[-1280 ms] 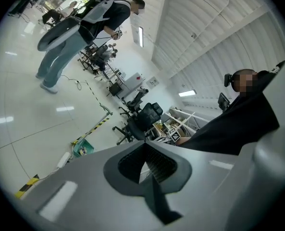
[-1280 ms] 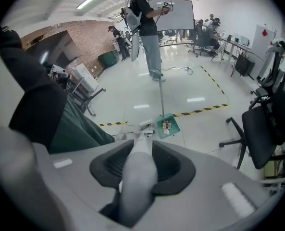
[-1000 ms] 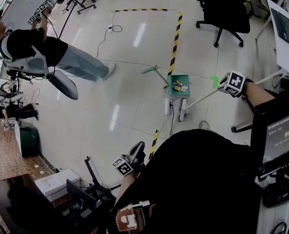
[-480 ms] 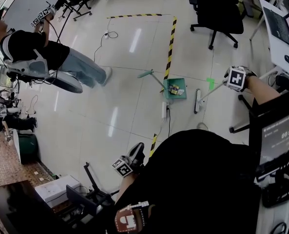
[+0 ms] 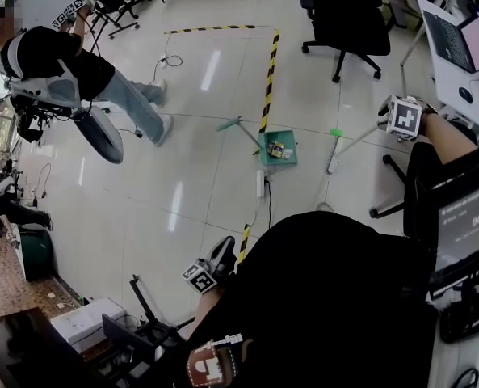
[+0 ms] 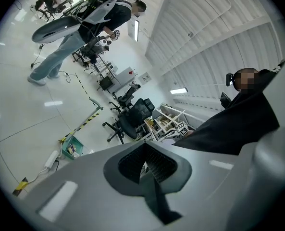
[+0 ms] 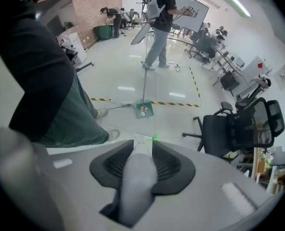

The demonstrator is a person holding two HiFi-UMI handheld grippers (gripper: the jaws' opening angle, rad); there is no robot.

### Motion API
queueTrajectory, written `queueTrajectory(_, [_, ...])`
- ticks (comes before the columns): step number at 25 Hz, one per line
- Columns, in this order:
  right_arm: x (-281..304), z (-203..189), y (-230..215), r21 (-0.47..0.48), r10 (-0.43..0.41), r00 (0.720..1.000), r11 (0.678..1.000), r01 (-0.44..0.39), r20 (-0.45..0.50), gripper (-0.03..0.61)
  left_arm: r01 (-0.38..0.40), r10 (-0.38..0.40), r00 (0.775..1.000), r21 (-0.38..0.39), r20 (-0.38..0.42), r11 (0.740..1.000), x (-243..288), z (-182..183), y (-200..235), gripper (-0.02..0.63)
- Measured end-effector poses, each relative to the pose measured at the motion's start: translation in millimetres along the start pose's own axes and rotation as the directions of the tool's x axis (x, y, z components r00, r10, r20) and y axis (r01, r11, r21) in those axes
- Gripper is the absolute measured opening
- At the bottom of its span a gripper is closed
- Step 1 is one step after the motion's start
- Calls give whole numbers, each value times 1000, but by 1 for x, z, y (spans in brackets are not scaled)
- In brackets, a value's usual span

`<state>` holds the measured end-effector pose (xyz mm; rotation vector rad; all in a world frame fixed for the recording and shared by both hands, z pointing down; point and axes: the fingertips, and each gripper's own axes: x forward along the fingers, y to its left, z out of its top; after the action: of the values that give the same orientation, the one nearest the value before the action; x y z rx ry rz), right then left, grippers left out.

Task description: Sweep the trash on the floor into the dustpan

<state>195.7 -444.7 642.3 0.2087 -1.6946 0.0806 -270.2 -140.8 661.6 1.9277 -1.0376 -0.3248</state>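
Observation:
A green dustpan (image 5: pixel 281 157) sits on the white floor by the hazard tape, with several bits of trash (image 5: pixel 275 149) inside it; its long handle (image 5: pixel 241 128) slants up to the left. The dustpan (image 7: pixel 144 109) also shows small in the right gripper view. My right gripper (image 5: pixel 388 124) is shut on the broom's pale handle (image 7: pixel 138 177). The broom head (image 5: pixel 333 160) hangs to the right of the dustpan, apart from it. My left gripper (image 5: pixel 223 253) is down at my side, jaws shut, far from the dustpan (image 6: pixel 71 147).
A white power strip (image 5: pixel 261 184) with a cable lies just in front of the dustpan. Yellow-black tape (image 5: pixel 266 71) runs along the floor. A black office chair (image 5: pixel 348 14) stands behind, a desk with a laptop (image 5: pixel 457 43) at right, a seated person (image 5: pixel 61 67) at left.
The broom head has swung right, away from the power strip and the dustpan, as my right gripper moved up and to the right. The left gripper has stayed at my side.

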Motion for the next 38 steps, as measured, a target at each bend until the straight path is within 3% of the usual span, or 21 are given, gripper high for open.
queueTrajectory(7, [-42, -44, -1, 54, 15, 998, 998, -12, -53, 120, 35, -36, 999, -19, -18, 999, 12, -8, 3, -2])
queueTrajectory(15, [19, -40, 5, -12, 45, 985, 999, -48, -165, 120, 8, -8, 1000, -18, 0, 1000, 2, -7, -8, -2])
queueTrajectory(21, [79, 24, 11, 7, 130, 982, 992, -130, -140, 118, -96, 97, 995, -38, 39, 995, -44, -13, -5, -2])
queueTrajectory(26, [95, 124, -1, -152, 95, 995, 984, -97, -20, 106, -171, 176, 980, -62, 89, 983, -74, -18, -2, -2])
queueTrajectory(30, [96, 183, 13, -271, 135, 989, 956, -113, 64, 100, -177, 183, 977, -66, 105, 982, -75, -13, -4, -2])
queueTrajectory(34, [91, 216, 29, -355, 112, 984, 933, -57, 136, 98, -158, 165, 979, -62, 120, 985, -73, -15, -2, -2])
queueTrajectory(38, [79, 234, 28, -373, 82, 971, 928, 8, 223, 98, -142, 148, 982, -53, 118, 988, -65, -13, 3, -2])
